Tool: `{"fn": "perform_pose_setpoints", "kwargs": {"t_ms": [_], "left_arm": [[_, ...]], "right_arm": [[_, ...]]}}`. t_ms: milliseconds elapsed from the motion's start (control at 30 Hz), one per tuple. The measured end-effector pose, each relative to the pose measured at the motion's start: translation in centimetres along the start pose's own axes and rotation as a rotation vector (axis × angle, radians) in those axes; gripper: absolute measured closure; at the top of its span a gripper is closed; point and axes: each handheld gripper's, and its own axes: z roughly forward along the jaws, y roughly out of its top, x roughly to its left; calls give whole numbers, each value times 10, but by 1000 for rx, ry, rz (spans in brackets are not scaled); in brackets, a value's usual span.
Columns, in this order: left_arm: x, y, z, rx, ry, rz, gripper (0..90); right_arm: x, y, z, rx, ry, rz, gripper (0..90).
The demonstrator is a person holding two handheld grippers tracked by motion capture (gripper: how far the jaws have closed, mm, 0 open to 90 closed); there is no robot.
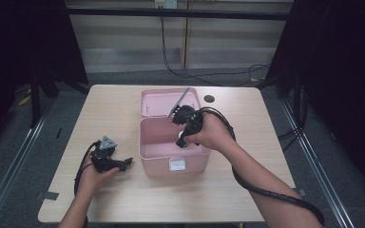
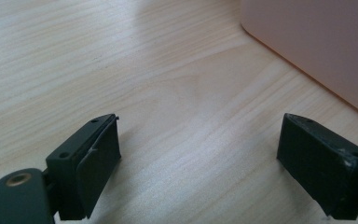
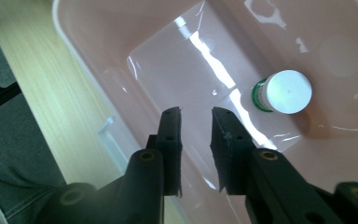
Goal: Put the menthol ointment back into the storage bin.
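A pink plastic box (image 1: pixel 145 142) stands in the middle of the table with its lid (image 1: pixel 159 102) folded back behind it. On the box's floor (image 3: pixel 168 60) stands a small bottle (image 3: pixel 286 91) with a white cap and a green band. My right gripper (image 3: pixel 196 112) hangs over the box's inside, pointing down, to the left of the bottle in the right gripper view and apart from it. Its jaws stand a narrow gap apart with nothing between them. My left gripper (image 2: pixel 200 126) rests low over the bare table, open wide and empty, with the box's wall (image 2: pixel 317 42) just beyond its right jaw.
The wooden table (image 1: pixel 247 180) has bare wood on both sides of the box. A dark round spot (image 1: pixel 209 99) lies right of the lid. A white latch (image 1: pixel 177 164) sits on the box's front wall. Black cables (image 1: pixel 195 76) run across the floor behind.
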Motion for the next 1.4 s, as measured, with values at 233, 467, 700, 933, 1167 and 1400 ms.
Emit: {"fn": "perform_pose_setpoints", "kwargs": {"t_ms": [233,467,700,933,1167,1400], "left_arm": [[0,0,0,0,0,0,125],[0,0,0,-2,1,-3,125],[0,0,0,-2,1,0,125],[0,0,0,-3,1,-1,125],[0,0,0,-3,1,-1,125],[0,0,0,-3,2,-1,125]], "right_arm": [[4,-5,-2,6,18,-5,831],[9,-9,-4,7,32,-29,897],[17,-11,0,5,57,-38,900],[19,-16,4,10,72,-41,900],[20,-19,5,6,79,-46,900],[26,-20,6,5,101,-69,900]]}}
